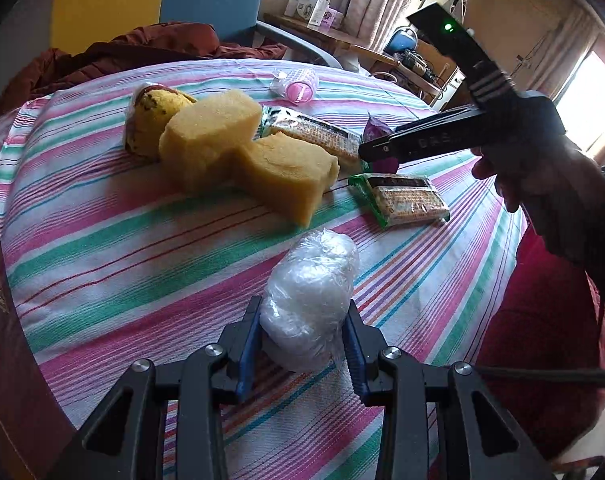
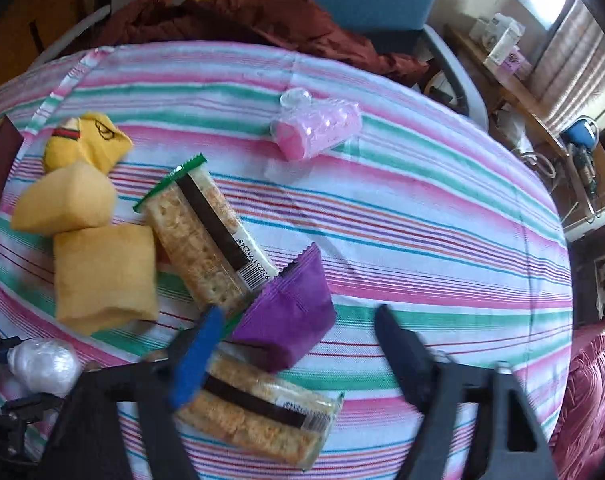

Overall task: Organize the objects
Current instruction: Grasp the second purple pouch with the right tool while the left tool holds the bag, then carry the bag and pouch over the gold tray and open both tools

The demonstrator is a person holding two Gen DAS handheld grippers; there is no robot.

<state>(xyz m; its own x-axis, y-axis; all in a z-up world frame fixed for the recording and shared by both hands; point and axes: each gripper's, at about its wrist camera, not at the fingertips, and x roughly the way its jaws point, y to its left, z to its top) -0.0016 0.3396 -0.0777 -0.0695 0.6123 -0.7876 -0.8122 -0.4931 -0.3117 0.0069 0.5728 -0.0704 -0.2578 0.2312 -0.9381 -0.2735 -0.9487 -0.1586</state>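
1. Crumpled clear-plastic bundle (image 1: 314,272) with white inside sits at the lower centre of the left wrist view, on the pink, green and white striped cloth (image 1: 122,240).
2. Left gripper (image 1: 304,304) is clenched on that bundle; both blue pads press its sides.
3. Right gripper (image 2: 298,312) has its tongs spread apart in its own view (blurred). A purple foil packet (image 2: 286,320) lies between the fingers in the picture, and neither finger presses it.
4. In the left wrist view the same tool comes in from the right edge, held by a hand (image 1: 542,176), its tips just over the purple packet.
5. Two yellow foam sponge blocks (image 1: 206,140) touch each other left of centre, and a yellow sock (image 1: 154,116) lies against the upper one.
6. Two green-edged clear packs of crackers lie on the cloth: one (image 1: 314,132) beside the sponges, the other (image 1: 402,198) lower right of it.
7. Pink plastic hair roller (image 1: 298,86) rests alone near the cloth's upper edge, well apart from the rest.
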